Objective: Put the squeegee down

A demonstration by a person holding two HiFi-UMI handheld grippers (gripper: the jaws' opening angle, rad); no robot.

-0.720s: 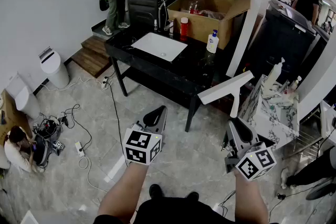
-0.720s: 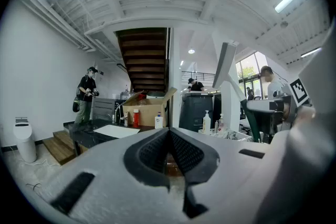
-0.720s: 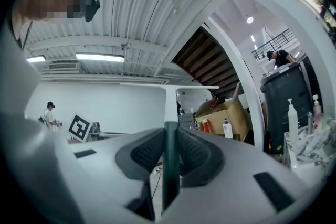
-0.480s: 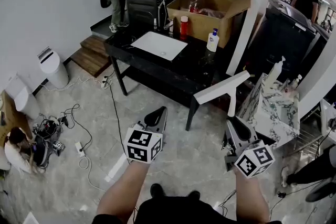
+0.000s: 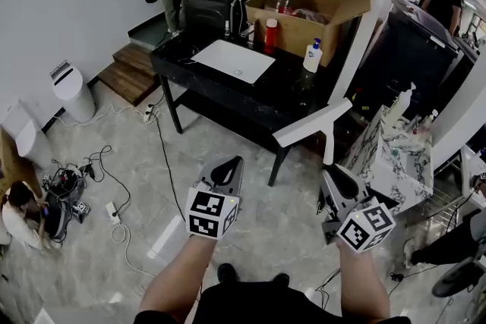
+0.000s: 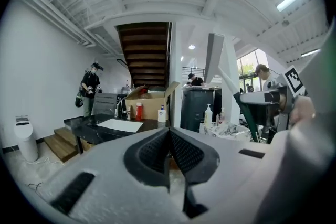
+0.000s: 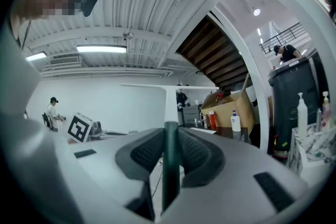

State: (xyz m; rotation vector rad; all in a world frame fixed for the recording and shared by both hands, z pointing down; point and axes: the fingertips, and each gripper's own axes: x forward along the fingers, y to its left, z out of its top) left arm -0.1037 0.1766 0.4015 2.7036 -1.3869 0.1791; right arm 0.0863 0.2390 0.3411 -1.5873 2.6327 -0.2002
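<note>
My right gripper (image 5: 331, 174) is shut on the dark green handle of a white squeegee (image 5: 313, 125), whose blade points up and away, level with the near edge of the black table (image 5: 228, 99). In the right gripper view the handle (image 7: 170, 165) runs up between the closed jaws to the white blade (image 7: 157, 86). My left gripper (image 5: 228, 168) hangs over the floor with its jaws shut and nothing between them (image 6: 168, 144). The squeegee also shows at the right of the left gripper view (image 6: 251, 107).
The black table carries a white sink (image 5: 233, 61), a cardboard box (image 5: 309, 11), a red bottle (image 5: 270, 34) and a white pump bottle (image 5: 310, 57). A marble-patterned counter (image 5: 391, 159) with bottles stands at right. Cables (image 5: 114, 212) lie on the floor at left. People stand at the back and right.
The squeegee and my right gripper have shifted slightly left and toward the black table. The left gripper has barely moved; the whole view has crept forward.
</note>
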